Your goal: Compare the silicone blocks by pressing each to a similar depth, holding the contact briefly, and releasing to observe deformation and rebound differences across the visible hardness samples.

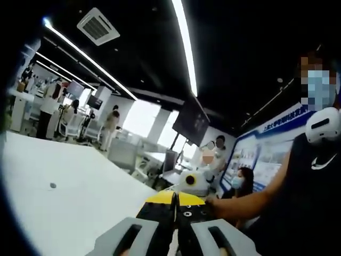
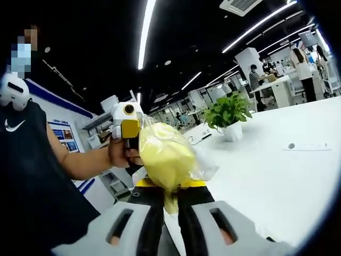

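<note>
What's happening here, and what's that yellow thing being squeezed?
A person in a black top is working over a white table with a hand-held gripper in each hand. The right gripper is shut on a soft yellow lump wrapped in a clear plastic bag, lifted off the table. The left gripper looks shut with nothing between its jaws; in the right gripper view the person's hand holds it just behind the bag. A potted plant stands farther back on the table.

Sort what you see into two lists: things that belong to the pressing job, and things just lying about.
Job: yellow lump in a clear bag; right gripper, fingers pinching the bag; left gripper.

Lying about: potted plant; socket strip.
</note>
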